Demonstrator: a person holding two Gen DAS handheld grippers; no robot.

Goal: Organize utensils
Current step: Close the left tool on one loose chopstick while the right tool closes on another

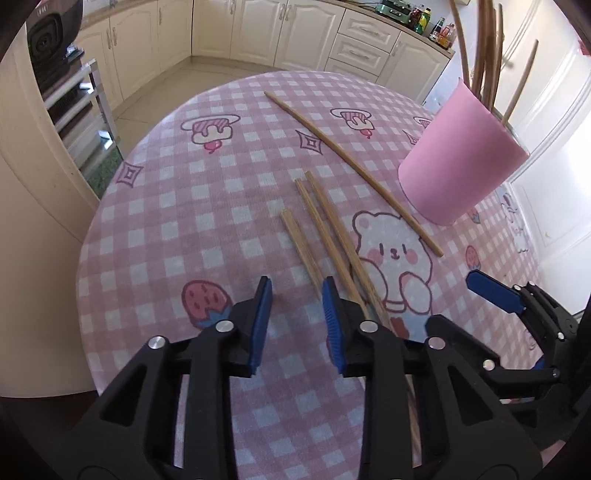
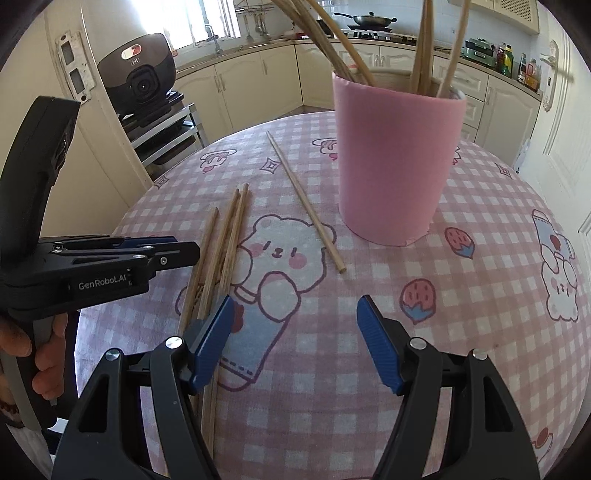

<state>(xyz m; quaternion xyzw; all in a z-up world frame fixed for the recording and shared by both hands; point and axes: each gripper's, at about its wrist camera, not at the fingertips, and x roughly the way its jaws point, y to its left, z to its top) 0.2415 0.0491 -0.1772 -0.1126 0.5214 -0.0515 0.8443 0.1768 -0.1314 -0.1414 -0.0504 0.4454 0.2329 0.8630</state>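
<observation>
Three wooden chopsticks [image 1: 321, 236] lie side by side on the pink checked tablecloth [image 1: 184, 221], and a longer single chopstick [image 1: 351, 166] lies slanted beyond them. The pink cup [image 1: 461, 162] stands at the right with several chopsticks upright in it. My left gripper [image 1: 297, 295] hovers over the near ends of the three chopsticks. Its jaws stand a narrow gap apart with nothing between them, and the sticks pass under its right finger. My right gripper [image 2: 295, 310] is open and holds nothing, just right of the chopsticks [image 2: 225, 243] and in front of the cup [image 2: 399, 162]. The left gripper [image 2: 184, 247] shows from the side.
The round table's edge [image 1: 110, 206] curves close on the left, with a metal rack and a dark appliance [image 2: 140, 77] beyond it. Cream kitchen cabinets [image 1: 258, 33] line the back wall. A hand [image 2: 44, 354] holds the left gripper's handle.
</observation>
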